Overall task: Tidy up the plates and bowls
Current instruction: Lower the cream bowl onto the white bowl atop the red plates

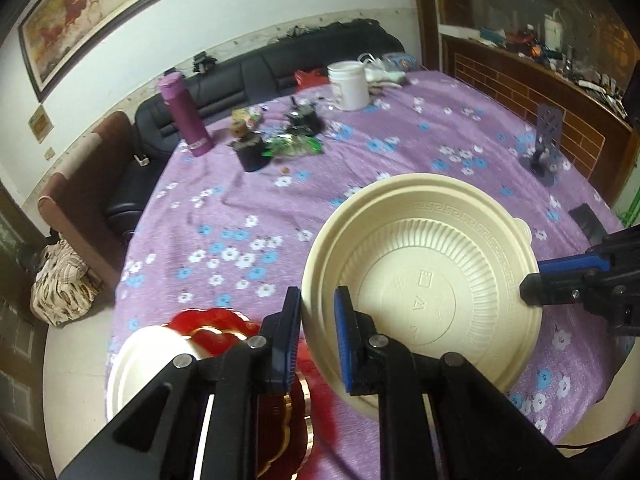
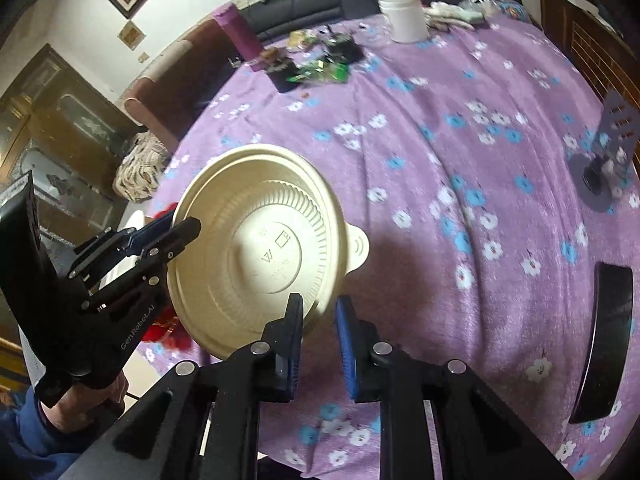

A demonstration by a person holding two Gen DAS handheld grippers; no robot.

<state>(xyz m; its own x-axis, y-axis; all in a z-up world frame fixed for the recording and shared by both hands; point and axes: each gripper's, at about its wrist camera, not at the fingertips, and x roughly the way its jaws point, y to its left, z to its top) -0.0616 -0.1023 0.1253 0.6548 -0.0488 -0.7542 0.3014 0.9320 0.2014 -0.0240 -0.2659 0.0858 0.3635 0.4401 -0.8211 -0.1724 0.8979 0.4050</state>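
Purple flask [image 1: 185,120] upright at the far tabletop edge; white tub [image 1: 349,84] further right; green wrappers [image 1: 294,146] strewn between them — black sofa [image 1: 256,76] behind; framed painting [image 1: 100,12] on the wall.

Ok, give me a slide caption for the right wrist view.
Both grippers, left and right, clamp opposite edges of a cream bowl over the flowered purple tablecloth.
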